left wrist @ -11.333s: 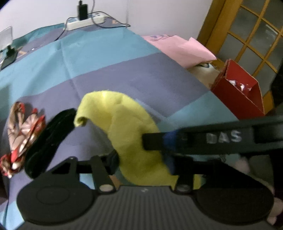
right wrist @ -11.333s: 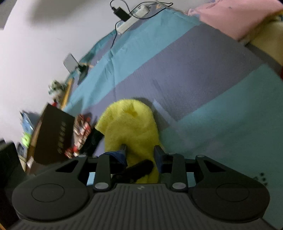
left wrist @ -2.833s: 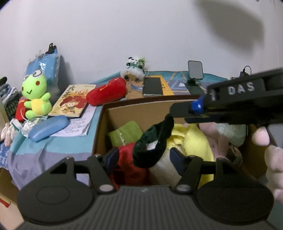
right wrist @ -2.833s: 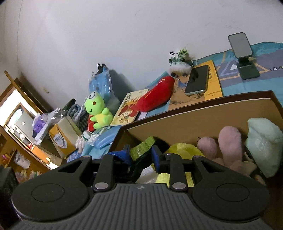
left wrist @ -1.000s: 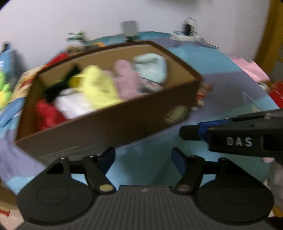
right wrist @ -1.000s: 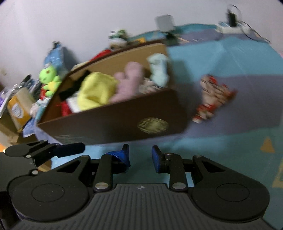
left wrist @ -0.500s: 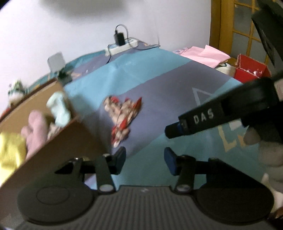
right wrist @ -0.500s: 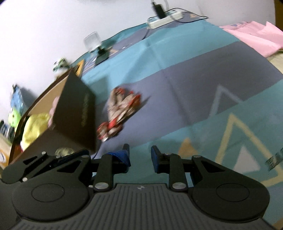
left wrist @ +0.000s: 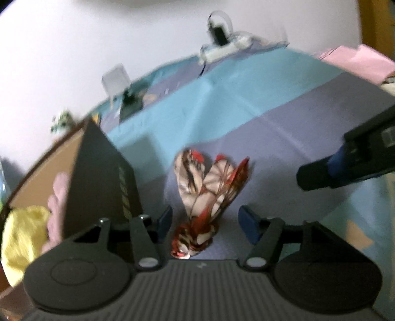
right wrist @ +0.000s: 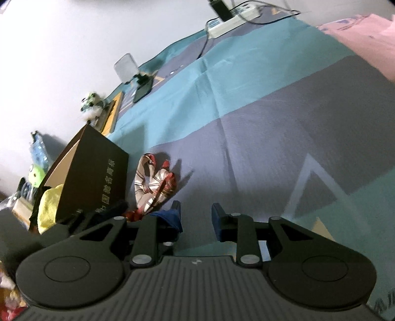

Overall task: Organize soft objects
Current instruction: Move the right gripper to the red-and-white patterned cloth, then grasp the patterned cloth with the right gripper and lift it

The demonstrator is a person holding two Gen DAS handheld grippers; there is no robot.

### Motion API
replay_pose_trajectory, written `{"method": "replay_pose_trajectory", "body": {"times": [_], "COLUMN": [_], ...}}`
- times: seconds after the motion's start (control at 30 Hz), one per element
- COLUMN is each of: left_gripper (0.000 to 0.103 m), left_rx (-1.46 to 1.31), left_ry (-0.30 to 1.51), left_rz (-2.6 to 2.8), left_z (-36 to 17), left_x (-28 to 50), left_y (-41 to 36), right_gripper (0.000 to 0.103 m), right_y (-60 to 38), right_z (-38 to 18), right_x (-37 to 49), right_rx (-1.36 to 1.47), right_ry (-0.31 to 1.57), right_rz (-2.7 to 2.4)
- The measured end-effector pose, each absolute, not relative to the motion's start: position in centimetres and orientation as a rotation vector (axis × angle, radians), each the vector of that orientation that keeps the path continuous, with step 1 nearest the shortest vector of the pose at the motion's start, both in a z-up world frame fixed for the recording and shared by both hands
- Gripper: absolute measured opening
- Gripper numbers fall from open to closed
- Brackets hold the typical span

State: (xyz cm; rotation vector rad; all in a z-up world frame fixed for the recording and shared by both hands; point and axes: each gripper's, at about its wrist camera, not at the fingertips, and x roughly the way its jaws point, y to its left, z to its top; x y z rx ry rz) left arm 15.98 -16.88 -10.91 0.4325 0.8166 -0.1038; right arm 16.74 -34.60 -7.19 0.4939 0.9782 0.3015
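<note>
Teal-and-grey bedsheet (right wrist: 271, 103), white wall (right wrist: 61, 49) behind — power strip (right wrist: 232, 17) at far edge

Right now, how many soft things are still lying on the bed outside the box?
1: the red patterned scarf lies on the blanket beside the brown box, between the left gripper fingers. Others may be hidden off-camera.

Striped bed sheet (right wrist: 271, 118) under patterned scarf (right wrist: 153, 187), cardboard box (right wrist: 96, 172), power strip (right wrist: 232, 19).

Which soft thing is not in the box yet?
The red and cream patterned cloth. It lies on the bedspread beside the brown box, while the yellow cloth and pink plush sit inside.
</note>
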Motion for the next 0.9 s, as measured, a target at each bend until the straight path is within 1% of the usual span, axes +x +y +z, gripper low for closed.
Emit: {"method": "replay_pose_trajectory", "body": {"times": [0.13,0.17,0.2,0.23,0.27,0.3,0.37,0.47,0.57,0.67,0.9], "left_gripper": [0.07,0.066,0.062,0.052,0.046,0.044,0.027,0.016,0.012,0.008,0.006], "left_rx": [0.399,0.383,0.358,0.333,0.302,0.283,0.255,0.18,0.111,0.066,0.019], "left_ry": [0.818,0.822,0.831,0.841,0.853,0.859,0.869,0.89,0.899,0.901,0.874], "left_rz": [-0.064,-0.061,-0.068,-0.081,-0.093,-0.098,-0.103,-0.105,-0.121,-0.145,-0.257], "left_z": [-11.0,-11.0,-10.9,-10.8,-10.7,-10.7,-10.6,-10.4,-10.2,-10.1,-8.7], "left_x": [16.5,16.6,16.7,16.8,16.8,17.0,16.8,16.7,16.6,16.1,14.7], "left_y": [-17.0,-16.9,-16.7,-16.7,-16.5,-16.3,-16.1,-15.4,-14.6,-14.3,-14.6], "right_gripper": [0.01,0.01,0.01,0.01,0.01,0.01,0.01,0.01,0.013,0.013,0.013], "right_y": [-34.8,-34.8,-34.8,-34.8,-34.8,-34.7,-34.5,-34.3,-34.1,-33.9,-33.8], "right_z": [-7.4,-7.5,-7.5,-7.6,-7.7,-7.8,-7.9,-8.4,-9.0,-9.4,-9.0], "right_x": [18.2,18.6,19.0,19.3,19.6,20.0,20.5,21.2,21.7,21.8,21.1], "right_rx": [0.487,0.487,0.49,0.493,0.497,0.501,0.51,0.536,0.575,0.606,0.631], "right_ry": [0.986,0.989,0.994,0.998,1.002,1.006,1.016,1.043,1.081,1.109,1.121], "right_rz": [0.37,0.385,0.402,0.417,0.434,0.449,0.476,0.51,0.536,0.557,0.579]}}
